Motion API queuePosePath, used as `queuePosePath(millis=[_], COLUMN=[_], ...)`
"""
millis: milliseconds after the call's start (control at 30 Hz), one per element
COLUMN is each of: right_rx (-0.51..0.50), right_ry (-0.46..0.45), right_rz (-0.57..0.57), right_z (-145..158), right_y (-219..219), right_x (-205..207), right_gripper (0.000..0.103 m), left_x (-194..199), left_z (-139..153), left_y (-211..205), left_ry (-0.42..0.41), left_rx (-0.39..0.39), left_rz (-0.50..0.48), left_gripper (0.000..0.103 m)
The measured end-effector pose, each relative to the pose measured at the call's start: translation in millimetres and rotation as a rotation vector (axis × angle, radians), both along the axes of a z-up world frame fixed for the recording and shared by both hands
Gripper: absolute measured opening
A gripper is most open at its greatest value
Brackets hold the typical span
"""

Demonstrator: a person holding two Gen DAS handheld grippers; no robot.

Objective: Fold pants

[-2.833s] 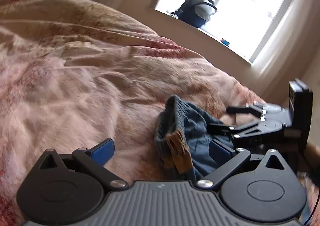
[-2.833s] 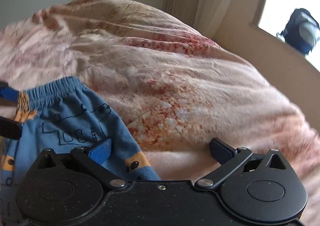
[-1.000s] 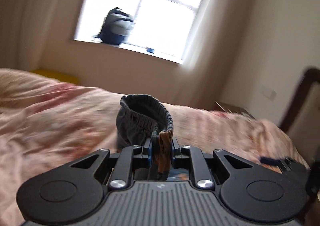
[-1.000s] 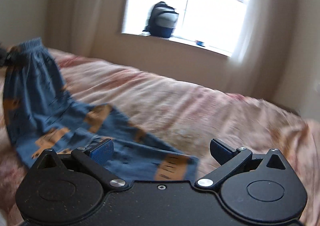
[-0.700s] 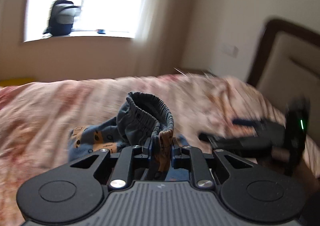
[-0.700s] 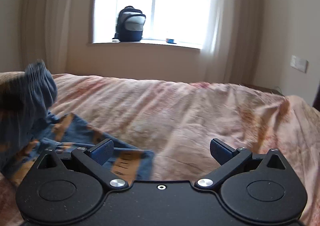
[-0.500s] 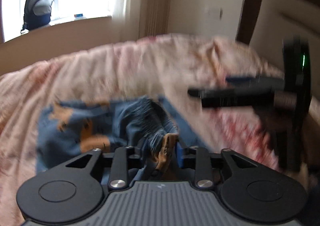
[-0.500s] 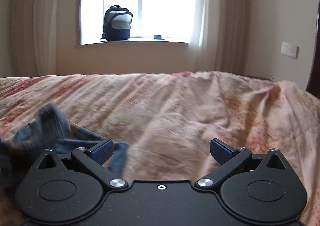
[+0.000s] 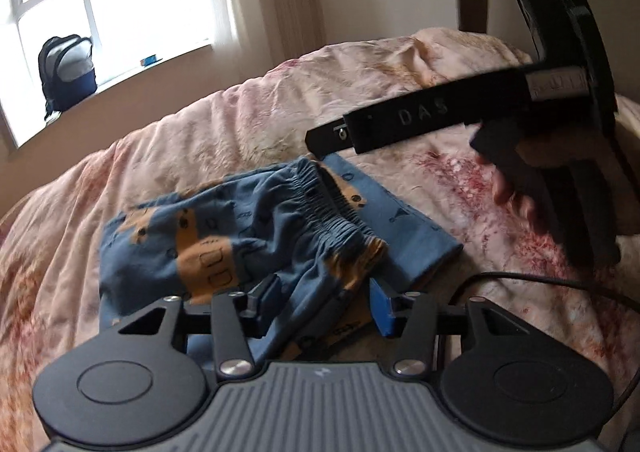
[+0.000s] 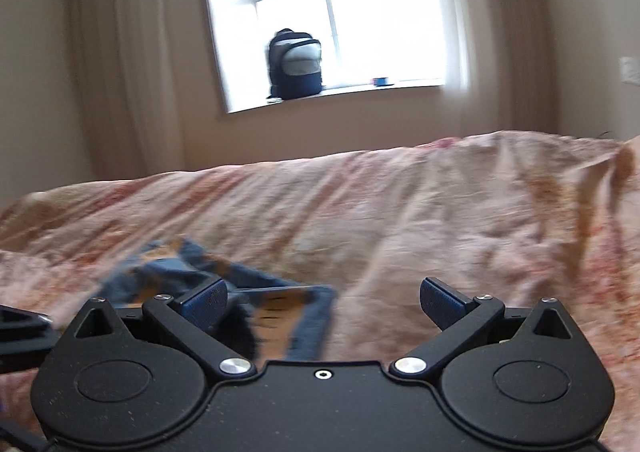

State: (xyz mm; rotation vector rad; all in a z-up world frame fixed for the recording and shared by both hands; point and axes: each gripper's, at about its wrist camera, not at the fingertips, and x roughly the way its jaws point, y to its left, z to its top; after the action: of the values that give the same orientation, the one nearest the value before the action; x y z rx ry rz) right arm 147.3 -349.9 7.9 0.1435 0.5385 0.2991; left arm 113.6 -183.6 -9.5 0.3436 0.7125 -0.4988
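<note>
Two spread tools, left tool (image 9: 324, 294) just opened over blue pants (image 9: 256, 236), pink quilted bed (image 10: 400, 219), backpack (image 10: 296, 65) on windowsill

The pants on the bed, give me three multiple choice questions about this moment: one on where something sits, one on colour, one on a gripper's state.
1. Where is the backpack?
A. on the windowsill
B. on the bed
C. on the floor

2. What colours are the pants?
A. red and white
B. blue with orange patches
C. plain black

3. How does the left gripper stand?
A. shut on a cable
B. out of view
C. open, waistband loose between the pads

Answers: 1 A, it stands before the window panes. 2 B, the print shows in both views. 3 C, its jaws have just been opening and gaps show beside the cloth.
</note>
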Motion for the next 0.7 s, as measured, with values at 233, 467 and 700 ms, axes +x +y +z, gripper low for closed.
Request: queuePosePath(millis=[233, 467, 700], right_rx=[0.102, 0.126, 0.141], right_ry=[0.024, 0.051, 0.106], right_rz=[0.096, 0.125, 0.112], right_z=[-9.4, -13.0, -21.3], right_y=[14.3, 20.0, 17.7], right_x=[7.2, 9.3, 13.9], right_gripper=[0.098, 0.064, 0.035], left_x=[-3.7, -3.2, -7.5], left_z=[0.2, -0.4, -1.9], left_y=[3.5, 3.7, -0.9], left_ry=[0.005, -0.001, -0.032], left_rx=[0.003, 0.003, 0.047], left_rz=[0.008, 0.003, -0.004], left_gripper=[0.037, 0.021, 0.006])
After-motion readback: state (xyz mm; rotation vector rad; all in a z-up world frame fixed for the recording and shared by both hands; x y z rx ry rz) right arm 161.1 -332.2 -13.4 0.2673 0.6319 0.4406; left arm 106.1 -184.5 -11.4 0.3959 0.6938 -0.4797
